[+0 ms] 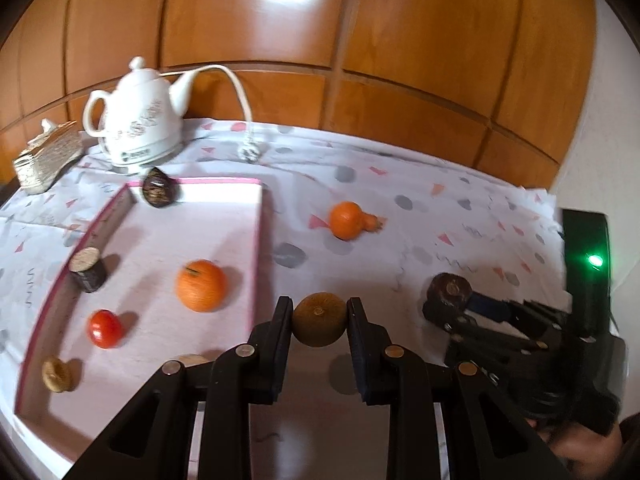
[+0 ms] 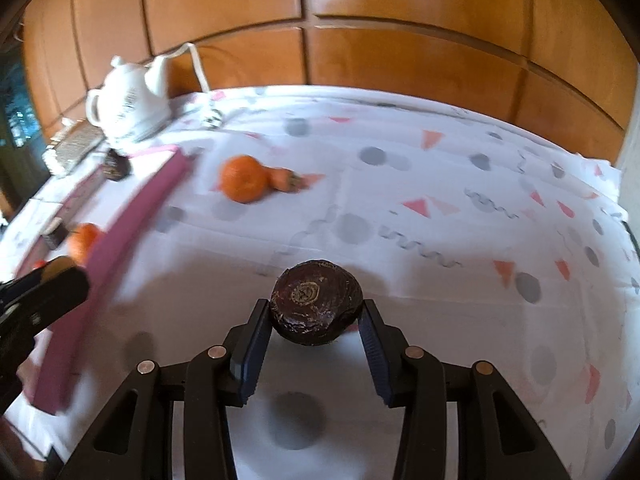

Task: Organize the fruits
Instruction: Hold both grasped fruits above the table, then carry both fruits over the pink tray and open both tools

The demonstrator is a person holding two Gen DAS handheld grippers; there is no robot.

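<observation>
My left gripper (image 1: 319,322) is shut on a brown kiwi-like fruit (image 1: 319,320) and holds it above the table, just right of the pink-edged tray (image 1: 256,248). The tray holds an orange (image 1: 201,285), a red tomato (image 1: 104,328), a dark round fruit (image 1: 159,193), a dark cylinder (image 1: 88,269) and a tan ring-shaped piece (image 1: 57,374). My right gripper (image 2: 316,318) is shut on a dark brown round fruit (image 2: 316,307), lifted over the cloth; it also shows in the left wrist view (image 1: 450,292). An orange (image 2: 243,178) with a small orange fruit (image 2: 285,179) beside it lies on the cloth.
A white teapot (image 1: 138,120) with a cord stands at the back left, a woven box (image 1: 46,160) beside it. A wooden panelled wall (image 1: 360,60) runs behind the table. The patterned tablecloth (image 2: 440,200) covers the table.
</observation>
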